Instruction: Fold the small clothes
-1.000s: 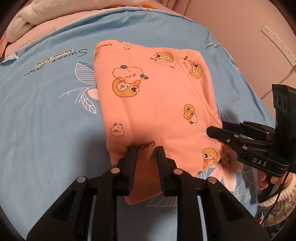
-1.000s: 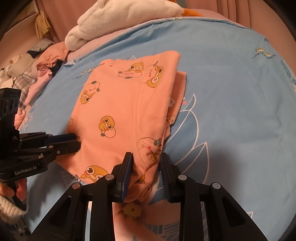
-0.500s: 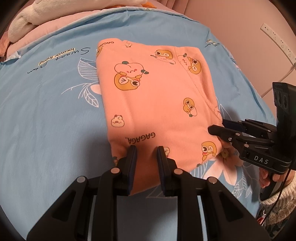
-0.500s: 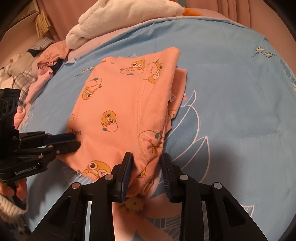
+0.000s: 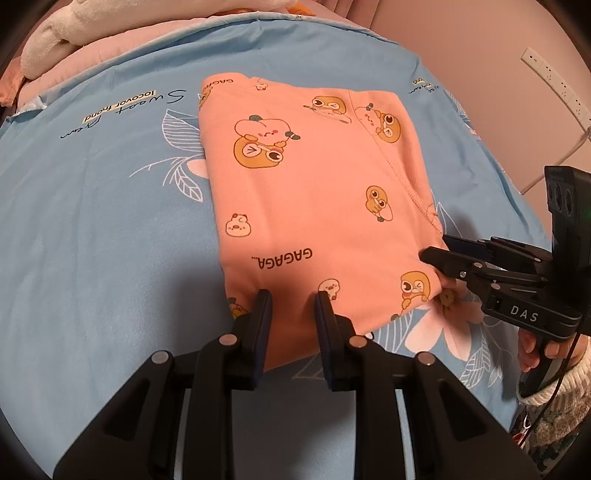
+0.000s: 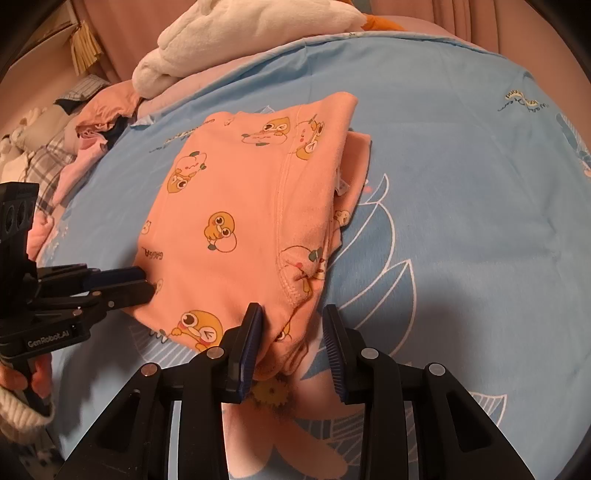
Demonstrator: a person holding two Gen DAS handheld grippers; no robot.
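Note:
A folded orange garment [image 5: 314, 206] with cartoon prints lies flat on the blue bedsheet [image 5: 92, 221]; it also shows in the right wrist view [image 6: 240, 229]. My left gripper [image 5: 291, 306] is open at the garment's near edge, fingers on either side of the cloth. My right gripper [image 6: 293, 317] is open at the garment's near right corner, and the cloth lies loose between its fingers. The right gripper also shows at the right in the left wrist view [image 5: 439, 254]. The left gripper shows at the left in the right wrist view [image 6: 142, 282].
A white plush blanket [image 6: 240, 33] and a pile of mixed clothes [image 6: 74, 136] lie at the far left side of the bed. A wall with a power strip [image 5: 554, 85] stands to the right of the bed.
Both grippers have opened and let go of the garment's near edge. The garment has settled flat on the sheet. Both grippers have drawn back slightly.

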